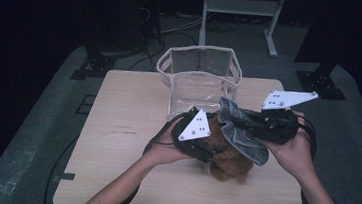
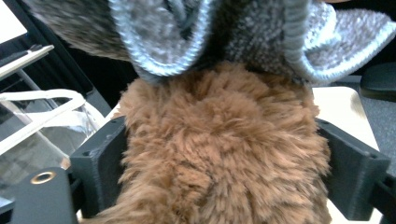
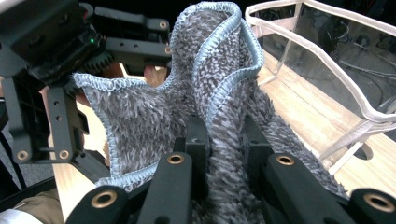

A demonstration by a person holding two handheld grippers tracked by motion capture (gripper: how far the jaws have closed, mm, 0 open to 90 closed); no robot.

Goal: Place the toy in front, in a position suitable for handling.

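Dark floor and black stands ring a pale wooden counter (image 1: 116,126) in the high view, where a clear plastic bag (image 1: 199,78) with white trim stands open at the far edge. Just in front of it a brown plush toy (image 1: 228,162) lies on the wood, the left gripper (image 1: 205,134) reaching onto it and the right gripper (image 1: 247,122) holding a grey towel (image 1: 246,138) draped over its top; the toy's shape is hard to make out beneath cloth and hands.

Left gripper view: brown fur sits between the two black fingers (image 2: 100,154), which stand wide on either side of it. Whether they press on the fur cannot be told from here. Towel folds hang across the top, and the bag's rim is cut off at the left.

Right gripper view: its fingers (image 3: 198,140) are clamped tight on a bunched fold of towel. Beyond stands the bag, and the other gripper's black frame fills the upper left.
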